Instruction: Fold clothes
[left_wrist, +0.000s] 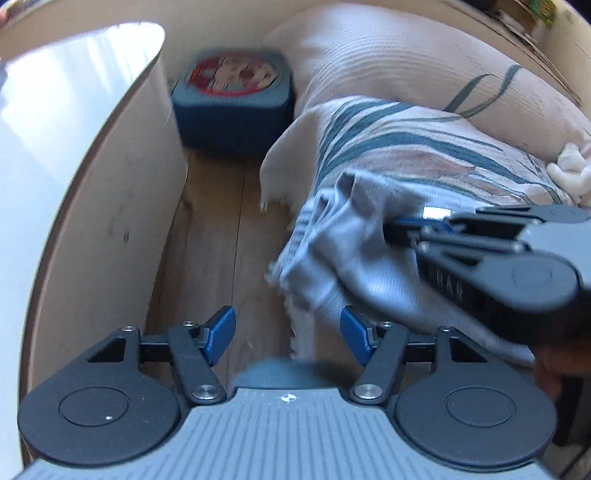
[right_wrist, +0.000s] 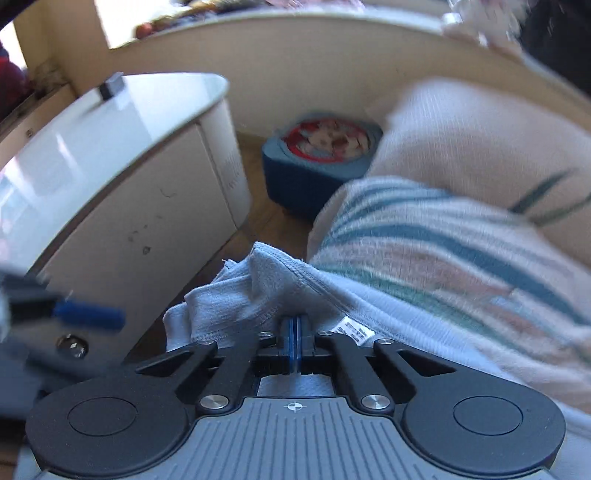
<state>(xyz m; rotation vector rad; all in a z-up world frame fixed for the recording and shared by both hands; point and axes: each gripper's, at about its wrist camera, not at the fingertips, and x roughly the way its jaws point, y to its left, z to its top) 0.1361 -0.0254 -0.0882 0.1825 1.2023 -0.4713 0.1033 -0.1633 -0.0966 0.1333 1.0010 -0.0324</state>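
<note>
A pale grey garment (right_wrist: 258, 291) lies bunched at the edge of a striped bedspread (right_wrist: 443, 243), above a wooden floor (left_wrist: 218, 236) beside a white cabinet (right_wrist: 122, 177) and a blue box (left_wrist: 232, 107). The right gripper (right_wrist: 294, 341) is clamped on the garment's hem. The left gripper (left_wrist: 288, 332) stands parted and empty just beside the cloth.

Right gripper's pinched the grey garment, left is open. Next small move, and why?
Probably bring the left gripper across onto the grey garment's loose edge and close. Its jaws stand open with nothing between them, while the right gripper already pinches the cloth, which hangs bunched off the striped bedding.
</note>
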